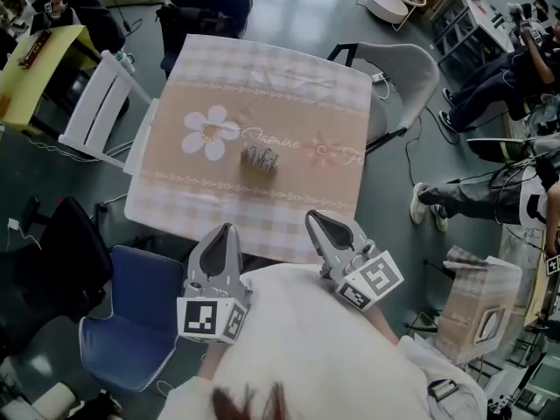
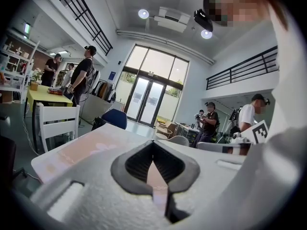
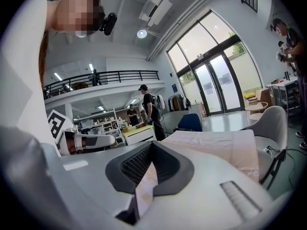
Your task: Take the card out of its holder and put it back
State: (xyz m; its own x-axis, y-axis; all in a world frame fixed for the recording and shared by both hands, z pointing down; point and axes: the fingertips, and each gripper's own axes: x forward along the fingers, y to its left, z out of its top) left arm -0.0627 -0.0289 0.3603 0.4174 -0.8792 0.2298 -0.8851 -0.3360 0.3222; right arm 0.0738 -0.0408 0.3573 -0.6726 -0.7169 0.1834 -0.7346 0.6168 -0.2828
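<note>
The left tongs and right tongs, low in the frame, are both closed and empty. The card holder stands at the centre of the bench.

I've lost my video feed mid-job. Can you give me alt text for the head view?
Seen from above, the left gripper and right gripper hover shut and empty at the near edge of a table with a floral cloth. The small card holder stands at its middle, beyond both.
</note>
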